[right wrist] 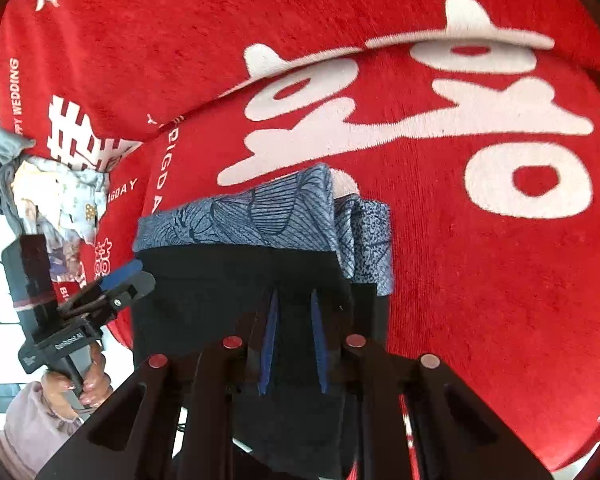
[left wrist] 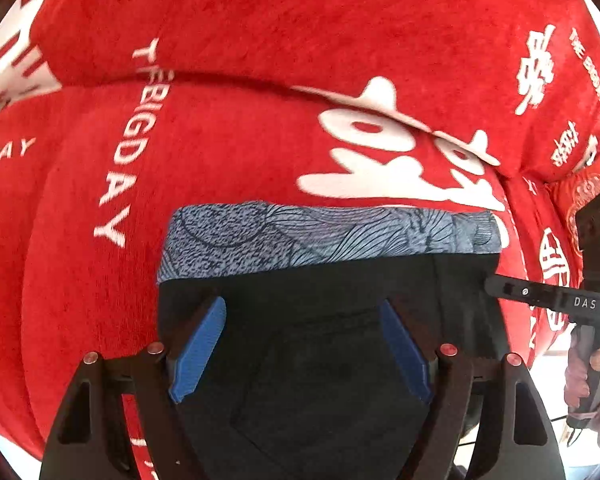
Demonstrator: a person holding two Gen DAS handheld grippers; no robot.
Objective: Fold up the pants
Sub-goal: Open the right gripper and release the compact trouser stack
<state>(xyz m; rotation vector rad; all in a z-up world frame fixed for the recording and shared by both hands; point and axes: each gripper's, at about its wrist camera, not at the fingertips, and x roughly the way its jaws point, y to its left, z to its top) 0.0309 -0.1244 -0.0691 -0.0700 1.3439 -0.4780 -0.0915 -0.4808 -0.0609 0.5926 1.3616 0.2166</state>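
The black pants (left wrist: 332, 344), partly folded, are being shown lying flat on a red blanket (left wrist: 260, 20) printed with white lettering and large white characters, and their blue-grey patterned waistband (left wrist: 332, 236) is being displayed along the far edge of the dark cloth. The left gripper (left wrist: 302, 350) is being held wide apart above the black fabric, its blue pads (left wrist: 198, 350) standing clear on either side with nothing being pinched between them. In the right wrist view, the right gripper (right wrist: 294, 344) is being seen with its blue pads (right wrist: 269, 344) drawn close together, and a narrow ridge of black cloth is being pressed between them, just below the waistband (right wrist: 260, 216), which is being doubled over at its right end. The left tool is being caught at the left of that view, gripped by a hand (right wrist: 80, 388) in a pale pink sleeve. A crumpled pile of grey and patterned clothes (right wrist: 52, 188) is being glimpsed at the blanket's left edge.
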